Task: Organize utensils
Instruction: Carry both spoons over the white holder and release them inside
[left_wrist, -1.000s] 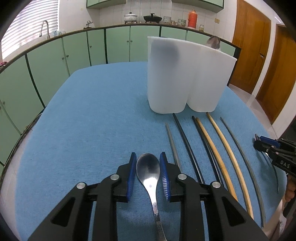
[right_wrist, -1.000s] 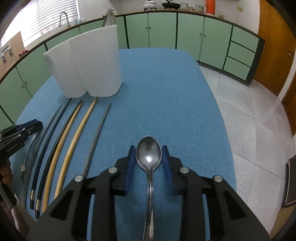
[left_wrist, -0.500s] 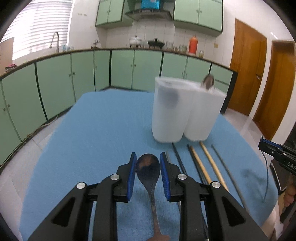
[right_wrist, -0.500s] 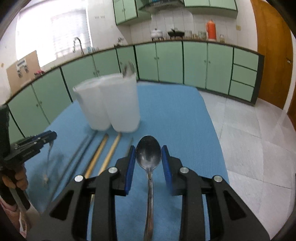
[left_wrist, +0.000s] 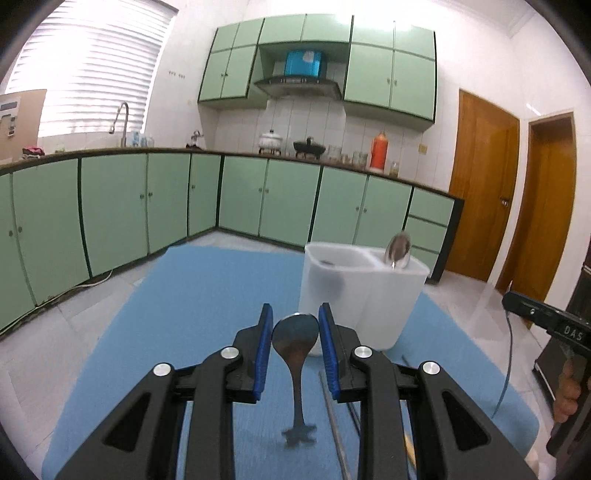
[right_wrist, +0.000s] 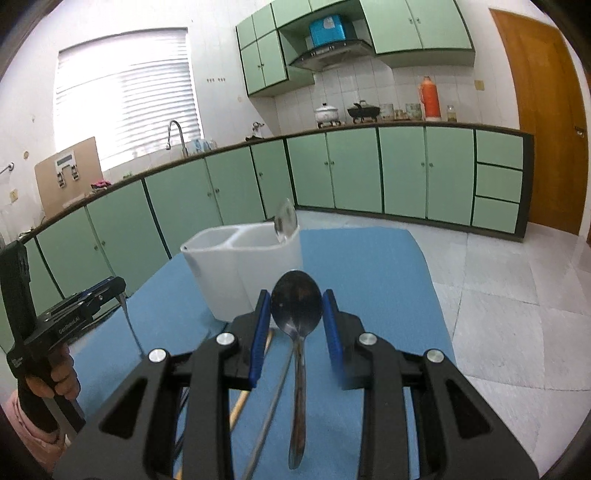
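left gripper (left_wrist: 295, 328): clamped on a spoon (left_wrist: 295, 341) at the bowl, blue pads tight on both sides, handle hanging down toward the camera, clear of the cloth
right gripper (right_wrist: 295, 314): clamped on a second spoon (right_wrist: 296, 308), same hold, handle trailing back under the jaws
holder (left_wrist: 360, 291): white, two compartments, upright on the blue table cloth (left_wrist: 184, 302), just ahead of both grippers; one spoon in holder (left_wrist: 397, 251) stood bowl-up in the right compartment as the left view showed it
edges: cloth's far edge ran just behind the holder; open blue surface lay to the left of the holder in the left view and to its right in the right view; tiled floor (right_wrist: 517, 295) beyond the table's right edge
chopsticks (right_wrist: 258, 398): lay on the cloth between the holder and the grippers, mostly hidden by the jaws
count: three spoons in sight, two held and one stowed; one holder; chopstick count could not be told from these views
vs one second earlier: both grippers had risen and tipped up; the view then looked down on the cloth with the chopsticks in a row; grips were unchanged
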